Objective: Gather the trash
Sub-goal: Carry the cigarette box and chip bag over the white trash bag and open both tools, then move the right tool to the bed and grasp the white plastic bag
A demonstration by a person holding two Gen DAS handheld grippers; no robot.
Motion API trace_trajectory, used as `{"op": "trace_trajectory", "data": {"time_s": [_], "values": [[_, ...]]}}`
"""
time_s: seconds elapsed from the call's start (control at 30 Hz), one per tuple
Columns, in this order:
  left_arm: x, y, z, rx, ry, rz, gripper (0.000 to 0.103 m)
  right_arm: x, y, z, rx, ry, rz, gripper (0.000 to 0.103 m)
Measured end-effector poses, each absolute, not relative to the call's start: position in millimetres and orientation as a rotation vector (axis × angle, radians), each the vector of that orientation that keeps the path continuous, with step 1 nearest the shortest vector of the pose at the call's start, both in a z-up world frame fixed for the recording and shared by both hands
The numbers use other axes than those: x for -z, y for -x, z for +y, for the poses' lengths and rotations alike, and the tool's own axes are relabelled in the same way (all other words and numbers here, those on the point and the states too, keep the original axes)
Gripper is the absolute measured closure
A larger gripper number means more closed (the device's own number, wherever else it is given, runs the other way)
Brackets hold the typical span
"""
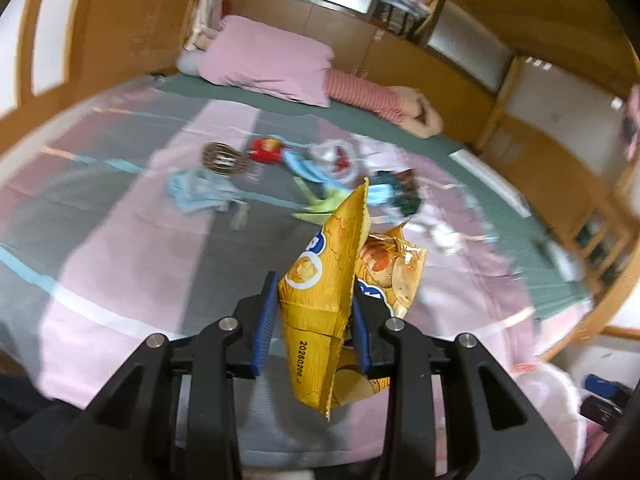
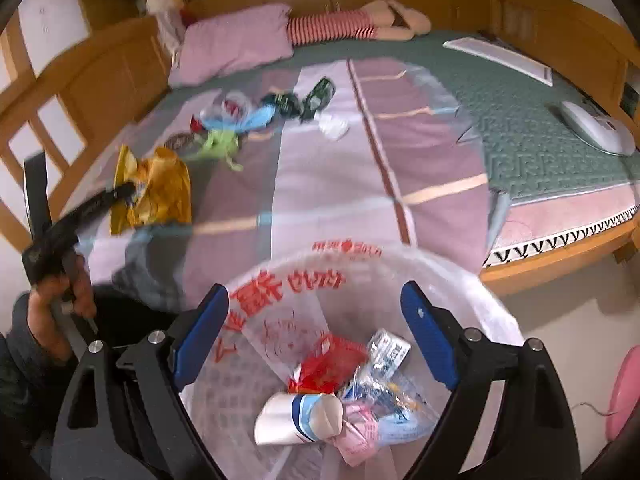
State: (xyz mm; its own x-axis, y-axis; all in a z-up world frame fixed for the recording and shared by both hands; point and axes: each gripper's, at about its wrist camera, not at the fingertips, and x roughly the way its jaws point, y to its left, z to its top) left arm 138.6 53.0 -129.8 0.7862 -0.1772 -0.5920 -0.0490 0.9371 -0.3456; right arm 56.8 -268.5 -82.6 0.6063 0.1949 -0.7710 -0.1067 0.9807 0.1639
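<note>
My left gripper (image 1: 316, 320) clamps the crumpled yellow foil snack bag (image 1: 332, 280) (clear of bed); right gripper (image 2: 316, 336) gapes, empty, over the translucent trash bag (image 2: 460, 276).

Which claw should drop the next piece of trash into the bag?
Left. The left claw already grips the yellow snack bag. The right claw is open, empty, hovering over the plastic trash bag.
</note>
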Motion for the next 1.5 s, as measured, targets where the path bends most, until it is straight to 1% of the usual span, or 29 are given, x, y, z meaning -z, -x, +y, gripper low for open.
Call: {"op": "trace_trajectory", "data": {"time_s": [0.2,0.23,0.3,0.4,0.57,0.6,0.63,0.67,0.7,0.73,0.8,0.9,1.03,1.2,1.3,1.5], "values": [[128.8,-135.2,49.3,0.433,0.581,0.643,0.07,72.5,-56.4,-288.3,-0.137,-0.196,0.858,0.017],[129.7,-134.1,47.7,0.56,0.658,0.639,0.07,70.9,-55.8,-291.0,-0.128,-0.203,0.848,0.017],[129.4,-132.6,38.0,0.726,0.717,0.642,0.07,68.0,-53.8,-297.7,-0.11,-0.226,0.826,0.017],[126.5,-125.3,8.8,0.89,0.648,0.677,0.07,61.1,-51.1,-312.9,-0.079,-0.285,0.778,0.017],[124.2,-94.8,-65.1,1.158,0.357,0.765,0.067,51.8,-48.2,-338.8,-0.01,-0.343,0.737,0.017],[125.1,-89.6,-74.1,1.191,0.319,0.775,0.064,51.6,-48.1,-342.0,-0.001,-0.343,0.736,0.017],[126.8,-84.2,-83.9,1.225,0.282,0.788,0.058,51.6,-47.5,-345.4,0.011,-0.347,0.732,0.017],[129.2,-80.0,-91.2,1.24,0.252,0.801,0.034,52.3,-47.1,-347.6,0.015,-0.354,0.731,0.017],[131.0,-76.7,-92.2,1.235,0.235,0.804,0.016,53.2,-47.1,-349.6,0.015,-0.366,0.731,0.017],[132.1,-76.3,-94.7,1.221,0.219,0.806,0.014,54.8,-47.7,-351.0,0.012,-0.379,0.735,0.017],[133.6,-80.7,-93.0,1.199,0.235,0.813,0.011,58.0,-49.3,-351.1,0.012,-0.388,0.744,0.017],[132.0,-96.2,-76.0,1.134,0.345,0.802,0.009,61.9,-52.3,-346.6,0.013,-0.382,0.755,0.017],[132.9,-114.9,-35.2,1.01,0.553,0.746,0.008,63.2,-55.1,-339.2,0.005,-0.373,0.762,0.017],[138.9,-130.1,-3.6,0.765,0.663,0.756,0.008,63.2,-56.5,-331.1,0.002,-0.346,0.767,0.017],[142.5,-137.9,5.2,0.654,0.659,0.753,0.008,65.2,-58.9,-328.5,-0.001,-0.345,0.775,0.017],[142.5,-140.3,20.0,0.387,0.511,0.755,0.008,67.5,-80.6,-317.1,-0.014,-0.337,0.81,0.017]]}}
